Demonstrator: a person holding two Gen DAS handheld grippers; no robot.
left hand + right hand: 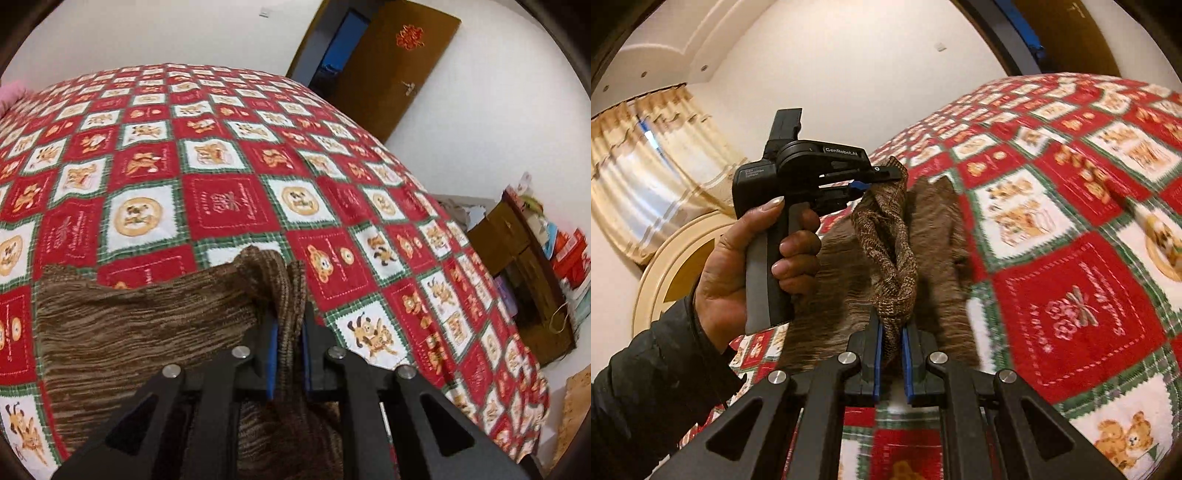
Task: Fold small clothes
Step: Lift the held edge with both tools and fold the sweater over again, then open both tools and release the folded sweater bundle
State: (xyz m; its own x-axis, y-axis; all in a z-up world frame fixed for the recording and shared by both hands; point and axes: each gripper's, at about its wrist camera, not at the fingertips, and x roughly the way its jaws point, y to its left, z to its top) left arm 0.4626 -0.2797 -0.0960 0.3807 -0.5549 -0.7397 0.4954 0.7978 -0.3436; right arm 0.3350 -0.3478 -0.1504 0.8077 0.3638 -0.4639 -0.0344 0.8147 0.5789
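A small brown knit garment [140,325] lies partly on the red patchwork bedspread [229,206]. My left gripper [288,332] is shut on a bunched edge of it and holds that edge above the bed. In the right wrist view the same garment [886,258] hangs stretched between both grippers. My right gripper [892,332] is shut on a twisted edge of it. The left gripper [875,181], held in a hand, shows at the upper left, pinching the garment's far corner.
The bedspread [1071,288] covers the whole bed. A brown door [391,66] stands beyond the far corner. A wooden cabinet [524,273] with clutter stands to the right of the bed. Curtains [646,177] and a cream headboard [676,254] show on the left.
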